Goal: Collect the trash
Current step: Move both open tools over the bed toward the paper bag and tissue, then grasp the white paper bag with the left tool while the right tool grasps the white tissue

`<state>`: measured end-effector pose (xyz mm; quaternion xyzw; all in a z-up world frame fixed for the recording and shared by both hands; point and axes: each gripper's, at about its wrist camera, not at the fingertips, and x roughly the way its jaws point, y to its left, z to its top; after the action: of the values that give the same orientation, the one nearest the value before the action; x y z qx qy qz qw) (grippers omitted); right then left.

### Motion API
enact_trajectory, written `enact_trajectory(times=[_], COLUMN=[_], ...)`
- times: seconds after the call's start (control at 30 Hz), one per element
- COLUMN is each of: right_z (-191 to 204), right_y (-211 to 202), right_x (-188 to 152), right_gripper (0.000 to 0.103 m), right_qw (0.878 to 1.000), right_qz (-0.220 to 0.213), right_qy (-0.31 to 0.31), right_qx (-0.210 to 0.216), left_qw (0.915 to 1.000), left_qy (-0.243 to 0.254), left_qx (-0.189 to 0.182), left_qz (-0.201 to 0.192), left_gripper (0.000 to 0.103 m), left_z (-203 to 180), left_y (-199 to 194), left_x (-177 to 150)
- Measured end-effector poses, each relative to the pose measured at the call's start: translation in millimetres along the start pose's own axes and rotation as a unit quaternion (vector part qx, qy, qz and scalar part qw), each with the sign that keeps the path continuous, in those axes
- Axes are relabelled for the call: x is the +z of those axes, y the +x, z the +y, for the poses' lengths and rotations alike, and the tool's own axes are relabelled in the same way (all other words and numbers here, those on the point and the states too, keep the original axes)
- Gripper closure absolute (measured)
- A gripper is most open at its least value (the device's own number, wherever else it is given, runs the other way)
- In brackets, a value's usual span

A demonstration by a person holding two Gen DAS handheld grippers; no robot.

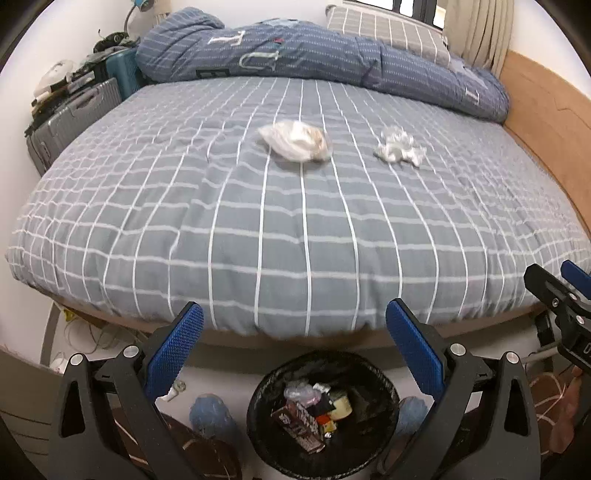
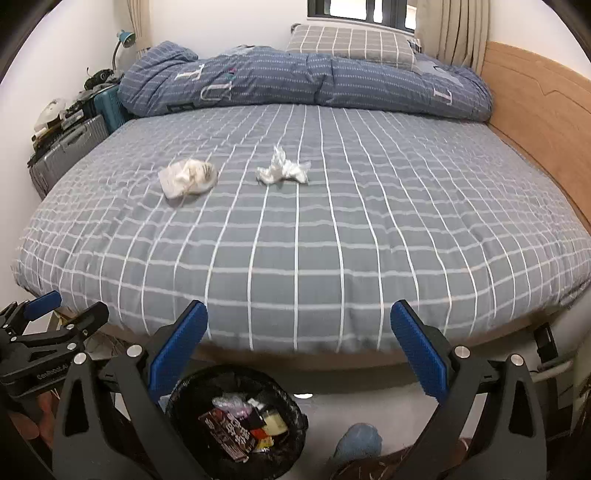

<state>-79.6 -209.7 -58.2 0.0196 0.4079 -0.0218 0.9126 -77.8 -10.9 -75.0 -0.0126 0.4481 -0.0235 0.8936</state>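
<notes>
- Left gripper (image 1: 294,325): I see jaws wide, empty; right gripper (image 2: 299,325) likewise.
- Trash bin (image 1: 384,384) below both.
- Bed (image 2: 332,240): plastic bag (image 2: 188,177), crumpled tissue (image 2: 282,171).
- Right view only: window (image 2: 354,9).

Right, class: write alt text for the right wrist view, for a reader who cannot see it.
Two pieces of trash, a crumpled plastic bag and a crumpled tissue, lie on a grey checked bed. In front, the open right gripper hangs above a black trash bin holding wrappers.
</notes>
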Motion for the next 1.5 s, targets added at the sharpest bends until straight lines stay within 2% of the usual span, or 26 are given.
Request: enact_trajectory(times=[0.3,0.53,0.97,1.23,1.37,1.5], right_z=[-1,-5,-2,2,3,7], right_y=[16,46,139,200,225,243], right_x=[38,75,141,161,167,171], right_gripper=[0.008,0.008,0.008,0.008,0.014,0.020], right_qw=[1.000,1.000,1.000,1.000,1.000,0.999], right_qz=[-0.017,-0.022,-0.015,0.003,0.018,0.028], right_qy=[-0.006,-0.002,0.002,0.003,0.010,0.004], right_qx=[0.006,0.003,0.010,0.017,0.022,0.025], left_qw=[0.9999,0.9996,0.9999,1.0000,0.9999,0.9999], left_qy=[-0.004,-0.011,-0.004,-0.006,-0.004,0.005], left_qx=[0.006,0.007,0.000,-0.005,-0.009,0.001], left_qz=[-0.015,-0.025,-0.015,-0.006,0.007,0.012], left_gripper=[0.006,0.006,0.006,0.006,0.006,0.008], left_z=[4,8,4,0,-2,-5], left_y=[10,33,124,180,202,216], left_x=[41,82,156,182,188,192])
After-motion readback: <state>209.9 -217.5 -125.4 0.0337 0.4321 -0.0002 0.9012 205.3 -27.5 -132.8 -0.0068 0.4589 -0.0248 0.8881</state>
